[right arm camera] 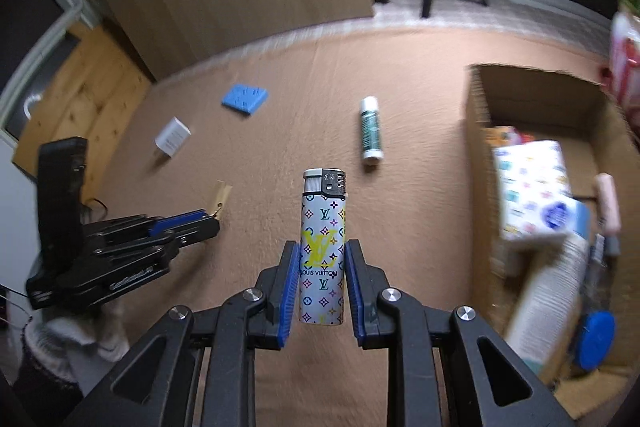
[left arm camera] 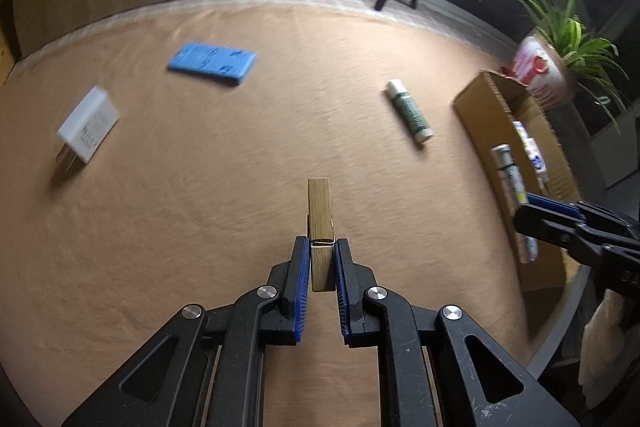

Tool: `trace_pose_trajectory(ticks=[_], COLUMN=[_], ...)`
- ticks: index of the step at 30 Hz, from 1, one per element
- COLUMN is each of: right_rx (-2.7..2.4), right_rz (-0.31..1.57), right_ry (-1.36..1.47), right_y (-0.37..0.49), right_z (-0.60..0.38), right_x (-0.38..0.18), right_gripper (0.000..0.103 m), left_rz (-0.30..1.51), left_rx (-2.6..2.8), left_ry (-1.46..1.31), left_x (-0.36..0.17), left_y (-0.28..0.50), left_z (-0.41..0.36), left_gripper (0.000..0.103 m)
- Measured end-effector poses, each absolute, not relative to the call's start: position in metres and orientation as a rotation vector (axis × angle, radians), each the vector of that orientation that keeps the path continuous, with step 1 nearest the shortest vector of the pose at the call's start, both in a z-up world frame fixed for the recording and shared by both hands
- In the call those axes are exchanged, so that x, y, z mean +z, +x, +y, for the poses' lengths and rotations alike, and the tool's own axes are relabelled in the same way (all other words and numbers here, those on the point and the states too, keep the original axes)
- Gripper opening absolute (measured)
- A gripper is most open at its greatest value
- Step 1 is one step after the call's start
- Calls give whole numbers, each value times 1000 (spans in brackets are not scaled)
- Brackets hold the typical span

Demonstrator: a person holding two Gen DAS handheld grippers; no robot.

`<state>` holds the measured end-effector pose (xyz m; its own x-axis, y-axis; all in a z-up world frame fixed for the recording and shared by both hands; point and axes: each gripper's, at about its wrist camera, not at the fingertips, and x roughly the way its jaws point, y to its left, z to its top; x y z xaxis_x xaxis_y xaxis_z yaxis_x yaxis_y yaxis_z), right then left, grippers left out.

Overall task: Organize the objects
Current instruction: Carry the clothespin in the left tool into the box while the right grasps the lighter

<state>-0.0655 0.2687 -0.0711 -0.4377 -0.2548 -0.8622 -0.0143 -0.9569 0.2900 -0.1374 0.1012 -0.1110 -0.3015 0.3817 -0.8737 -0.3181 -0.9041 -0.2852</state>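
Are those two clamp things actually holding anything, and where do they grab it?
Yes. The left hand-held gripper pinches a wooden clothespin at its near end; the right hand-held gripper grips a patterned lighter around its lower body.

Left gripper (left arm camera: 322,259) is clamped on a wooden clothespin (left arm camera: 320,215), sticking out toward 12. Blue pack (left arm camera: 213,63) sits at 11, white charger plug (left arm camera: 87,131) at 10, green tube (left arm camera: 409,110) at 1, cardboard box (left arm camera: 480,99) at 2 to 3.
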Motion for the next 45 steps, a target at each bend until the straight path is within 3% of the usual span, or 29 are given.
trace_pose_trajectory(ticks=[16,28,29,31,32,33,34,45], right_rx=[-2788,-2820,-2815,-2803,-2811,-2825,-2838,-2865], right_rz=[-550,-564,-545,-517,-513,-509,-502,-565], right_ry=[1566,1574,1569,1558,1555,1539,1510,1479], right_y=[21,29,29,30,31,33,35,39], right_z=[379,408,408,408,409,409,409,409], right_x=[-37,-42,-42,-42,-41,-40,-38,-32], right_gripper=[21,21,21,27,41,53,56,57], left_rz=[9,96,87,73,69,65,77,108], left_rx=[2064,1956,1941,1943,1981,1997,2011,2076], left_ry=[-1264,-1242,-1229,-1231,-1219,-1197,-1185,-1252], left_x=[-36,-40,-41,-40,-39,-37,-35,-39], left_y=[-151,-176,-177,-179,-180,-180,-179,-174], left_z=[267,392,397,407,408,409,410,374], left_gripper=[13,13,16,54,74,75,75,75])
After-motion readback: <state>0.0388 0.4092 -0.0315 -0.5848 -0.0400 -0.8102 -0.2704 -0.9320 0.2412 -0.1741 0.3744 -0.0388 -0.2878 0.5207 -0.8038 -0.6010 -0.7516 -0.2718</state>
